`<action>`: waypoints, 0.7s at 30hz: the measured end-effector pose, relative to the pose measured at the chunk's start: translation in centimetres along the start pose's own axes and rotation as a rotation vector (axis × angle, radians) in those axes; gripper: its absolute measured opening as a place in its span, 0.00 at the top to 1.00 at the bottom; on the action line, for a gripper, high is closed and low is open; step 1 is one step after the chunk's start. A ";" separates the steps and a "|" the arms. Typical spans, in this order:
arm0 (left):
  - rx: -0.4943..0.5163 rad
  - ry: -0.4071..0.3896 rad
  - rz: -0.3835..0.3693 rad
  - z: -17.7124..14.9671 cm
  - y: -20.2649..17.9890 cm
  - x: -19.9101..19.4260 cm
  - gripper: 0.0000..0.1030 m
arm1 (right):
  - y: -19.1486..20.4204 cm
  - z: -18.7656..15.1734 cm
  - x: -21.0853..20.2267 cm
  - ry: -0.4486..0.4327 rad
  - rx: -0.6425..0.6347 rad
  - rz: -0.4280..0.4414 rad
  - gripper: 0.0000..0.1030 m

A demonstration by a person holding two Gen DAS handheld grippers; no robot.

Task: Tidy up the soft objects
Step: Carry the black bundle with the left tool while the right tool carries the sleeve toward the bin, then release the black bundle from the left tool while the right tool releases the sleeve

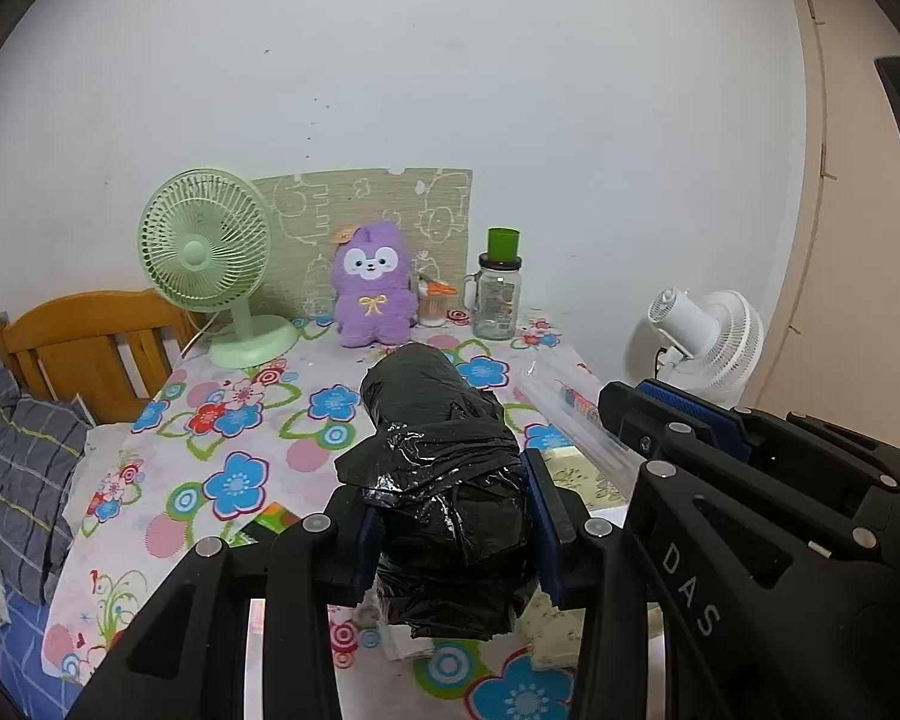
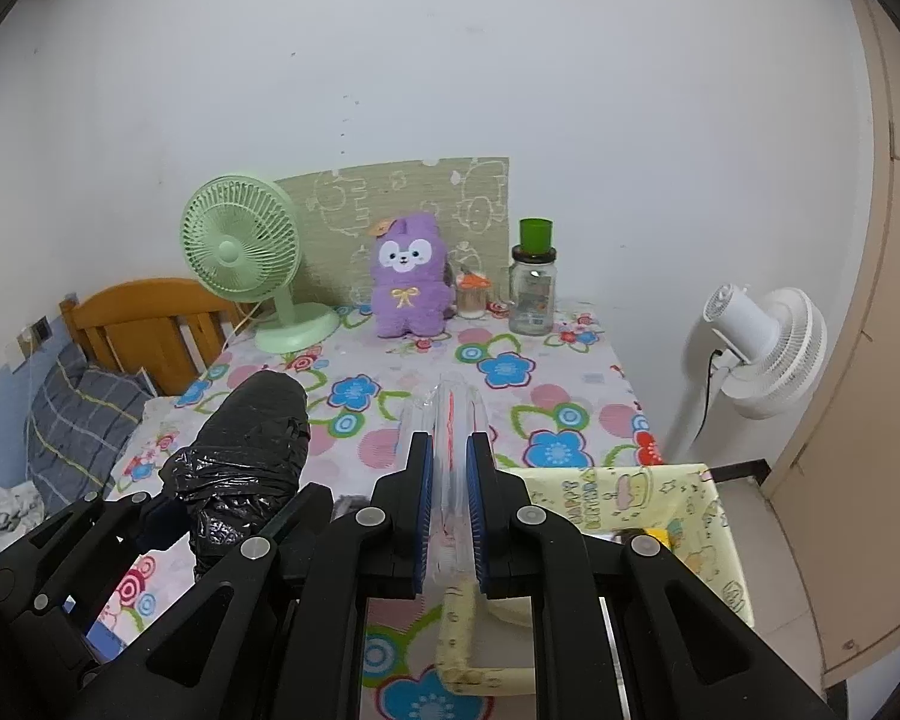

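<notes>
My left gripper (image 1: 450, 516) is shut on a roll of black plastic bags (image 1: 432, 450) and holds it above the floral table; the roll also shows in the right wrist view (image 2: 240, 456). My right gripper (image 2: 450, 480) is shut on a clear plastic pack with red print (image 2: 450, 414), seen from the left too (image 1: 570, 414). A yellow cartoon-print fabric bag (image 2: 642, 516) with a handle (image 2: 462, 630) lies below my right gripper. A purple plush toy (image 1: 372, 288) sits at the table's back.
A green desk fan (image 1: 210, 258) stands back left, a glass jar with a green cup on top (image 1: 501, 294) back right. A white standing fan (image 2: 762, 348) is beside the table's right edge. A wooden bed with a grey pillow (image 1: 18, 468) lies left.
</notes>
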State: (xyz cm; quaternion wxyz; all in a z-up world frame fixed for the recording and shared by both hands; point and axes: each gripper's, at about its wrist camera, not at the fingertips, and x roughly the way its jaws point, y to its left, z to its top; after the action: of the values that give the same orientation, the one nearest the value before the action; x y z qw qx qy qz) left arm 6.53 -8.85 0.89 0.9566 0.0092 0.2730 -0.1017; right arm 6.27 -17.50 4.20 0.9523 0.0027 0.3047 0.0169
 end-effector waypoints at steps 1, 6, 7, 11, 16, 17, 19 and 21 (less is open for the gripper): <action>0.001 0.000 -0.002 0.0 -0.3 0.1 0.59 | -0.4 0.0 0.0 0.000 0.001 -0.002 0.86; 0.011 0.001 -0.018 -0.2 -2.3 0.4 0.59 | -2.2 -0.4 -0.2 -0.001 0.011 -0.015 0.86; 0.013 0.002 -0.023 -0.2 -2.7 0.5 0.59 | -2.6 -0.5 -0.2 0.000 0.014 -0.020 0.86; 0.024 0.011 -0.047 -0.5 -4.1 1.0 0.59 | -4.1 -0.9 -0.2 0.007 0.024 -0.039 0.86; 0.033 0.036 -0.078 -1.1 -5.6 1.9 0.59 | -5.7 -1.6 0.0 0.025 0.039 -0.058 0.86; 0.035 0.041 -0.082 -1.2 -5.9 2.1 0.59 | -6.0 -1.7 0.1 0.028 0.041 -0.061 0.86; 0.041 0.049 -0.086 -1.3 -6.5 2.5 0.59 | -6.7 -2.0 0.3 0.034 0.048 -0.068 0.86; 0.049 0.052 -0.087 -1.5 -6.9 2.9 0.59 | -7.2 -2.2 0.5 0.040 0.055 -0.075 0.86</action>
State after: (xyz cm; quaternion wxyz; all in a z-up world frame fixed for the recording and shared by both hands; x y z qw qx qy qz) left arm 6.75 -16.05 -1.62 0.9432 0.0231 0.2956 -0.1497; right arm 5.61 -24.71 1.97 0.9456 0.0172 0.3238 -0.0274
